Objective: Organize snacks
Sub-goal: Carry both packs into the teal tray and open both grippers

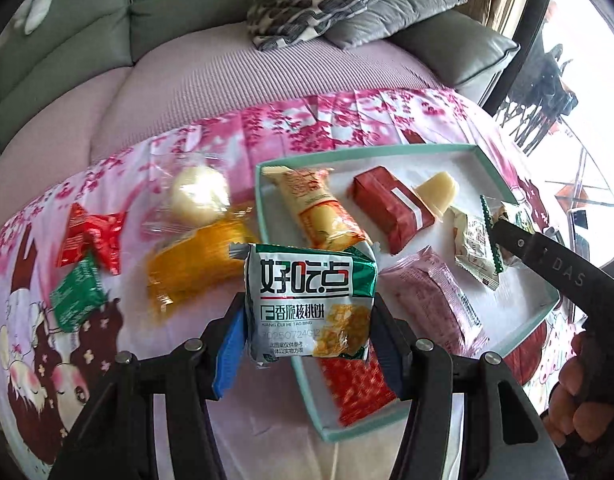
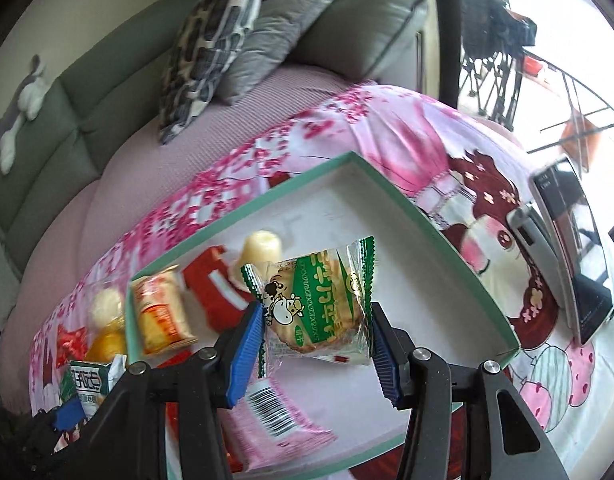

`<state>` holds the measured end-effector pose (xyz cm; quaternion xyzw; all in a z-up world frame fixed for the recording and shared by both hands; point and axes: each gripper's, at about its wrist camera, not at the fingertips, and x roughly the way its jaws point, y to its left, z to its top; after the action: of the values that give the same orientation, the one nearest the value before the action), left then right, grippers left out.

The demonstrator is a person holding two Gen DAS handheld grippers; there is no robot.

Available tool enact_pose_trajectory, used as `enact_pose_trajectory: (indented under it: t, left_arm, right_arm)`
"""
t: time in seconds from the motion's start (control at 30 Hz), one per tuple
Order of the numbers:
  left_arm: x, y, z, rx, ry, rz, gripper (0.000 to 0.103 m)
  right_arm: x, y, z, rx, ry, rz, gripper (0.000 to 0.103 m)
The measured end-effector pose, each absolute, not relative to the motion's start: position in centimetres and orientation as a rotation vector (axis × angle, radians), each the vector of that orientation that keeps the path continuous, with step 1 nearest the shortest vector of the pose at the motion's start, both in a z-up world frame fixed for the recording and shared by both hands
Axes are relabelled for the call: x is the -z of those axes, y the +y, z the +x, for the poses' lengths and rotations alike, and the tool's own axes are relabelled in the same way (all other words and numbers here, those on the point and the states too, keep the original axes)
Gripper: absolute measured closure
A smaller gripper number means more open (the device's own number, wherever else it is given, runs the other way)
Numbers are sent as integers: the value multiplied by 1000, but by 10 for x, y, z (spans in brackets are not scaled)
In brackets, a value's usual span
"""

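Teal tray [image 1: 483, 156] lying on floral blanket [image 1: 211, 140], already holding six-odd snacks. Four-odd snacks still waiting off tray's left edge. Left gripper [image 1: 307, 340] clamping walnut cookie pack [image 1: 311, 300] at tray's left rim; right gripper [image 2: 315, 344] pinching cow-print pack [image 2: 315, 304] over tray.

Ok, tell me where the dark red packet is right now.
The dark red packet lies inside the green-edged tray, towards its far side in the left wrist view, between the long orange packet and the pale jelly cup.
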<state>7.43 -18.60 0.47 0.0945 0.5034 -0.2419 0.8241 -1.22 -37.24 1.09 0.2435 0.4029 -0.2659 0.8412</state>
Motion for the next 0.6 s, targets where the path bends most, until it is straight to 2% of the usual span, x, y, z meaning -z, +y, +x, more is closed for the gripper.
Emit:
enact_pose_trajectory:
  t: [0.6]
  left_arm:
    - [16,-228,91,528,1107,248,43]
  right_arm:
    - [-3,-373,-4,514,877,516,48]
